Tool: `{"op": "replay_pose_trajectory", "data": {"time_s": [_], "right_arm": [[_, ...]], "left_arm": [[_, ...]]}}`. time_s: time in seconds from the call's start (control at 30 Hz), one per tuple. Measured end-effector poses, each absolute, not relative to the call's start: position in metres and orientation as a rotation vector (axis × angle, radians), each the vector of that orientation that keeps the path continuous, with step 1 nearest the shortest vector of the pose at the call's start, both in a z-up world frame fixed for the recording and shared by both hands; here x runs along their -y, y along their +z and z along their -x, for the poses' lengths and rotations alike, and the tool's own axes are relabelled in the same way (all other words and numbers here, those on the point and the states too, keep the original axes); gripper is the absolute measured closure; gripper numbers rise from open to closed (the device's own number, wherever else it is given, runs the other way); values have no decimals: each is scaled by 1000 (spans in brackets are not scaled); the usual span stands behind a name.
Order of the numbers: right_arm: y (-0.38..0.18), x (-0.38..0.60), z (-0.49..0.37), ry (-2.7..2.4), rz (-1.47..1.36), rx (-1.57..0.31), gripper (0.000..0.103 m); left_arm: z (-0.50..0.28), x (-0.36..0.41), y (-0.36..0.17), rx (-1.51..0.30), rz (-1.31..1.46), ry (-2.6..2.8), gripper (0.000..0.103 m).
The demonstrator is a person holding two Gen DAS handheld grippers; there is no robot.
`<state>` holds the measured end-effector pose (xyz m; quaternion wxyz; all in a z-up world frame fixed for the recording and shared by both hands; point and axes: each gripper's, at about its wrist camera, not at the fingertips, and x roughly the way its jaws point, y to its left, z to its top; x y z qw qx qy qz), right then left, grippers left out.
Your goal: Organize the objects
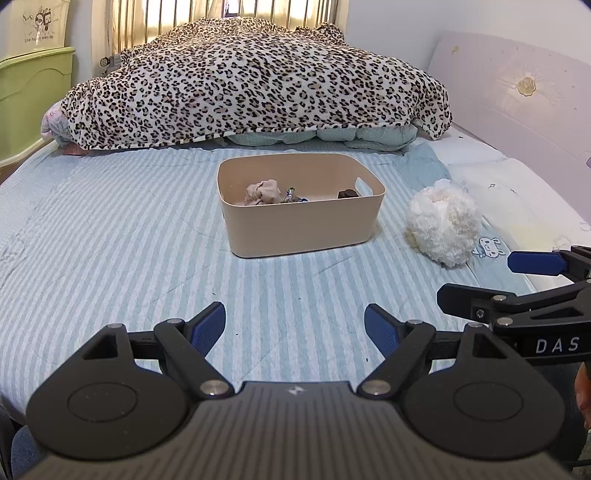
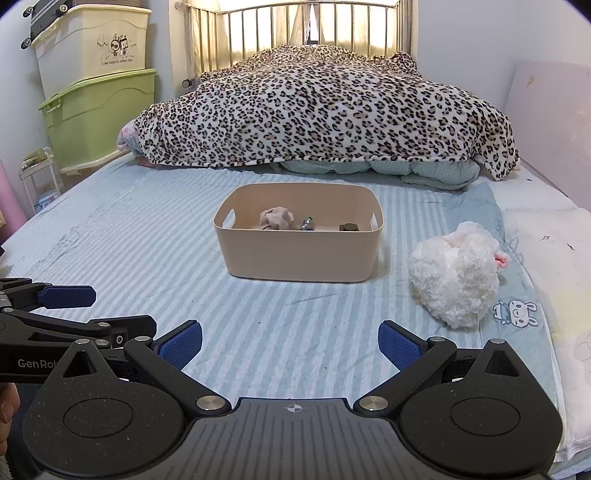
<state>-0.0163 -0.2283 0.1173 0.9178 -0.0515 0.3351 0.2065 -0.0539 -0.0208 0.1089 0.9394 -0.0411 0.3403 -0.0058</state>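
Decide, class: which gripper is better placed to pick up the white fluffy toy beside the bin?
Probably the right gripper: the white fluffy toy lies right of the beige bin, on that gripper's side. Both jaws are open and empty; the left gripper sits farther left.

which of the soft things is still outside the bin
The fluffy white plush toy, lying on the striped sheet right of the beige bin. The crumpled beige cloth is already inside it.

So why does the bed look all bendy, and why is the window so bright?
Left wrist view: the fisheye lens curves the striped sheet, and the window behind the leopard blanket glares yellow-white. Right wrist view: the same curving, dark rounded corners, glowing window bars; the beige bin stays sharp.
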Motion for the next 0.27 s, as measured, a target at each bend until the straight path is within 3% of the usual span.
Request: {"op": "replay_pose_trajectory", "data": {"time_s": [0.27], "right_arm": [[113, 230, 12, 424, 94, -702, 0]], "left_arm": [[53, 21, 108, -694, 68, 7, 20]]}}
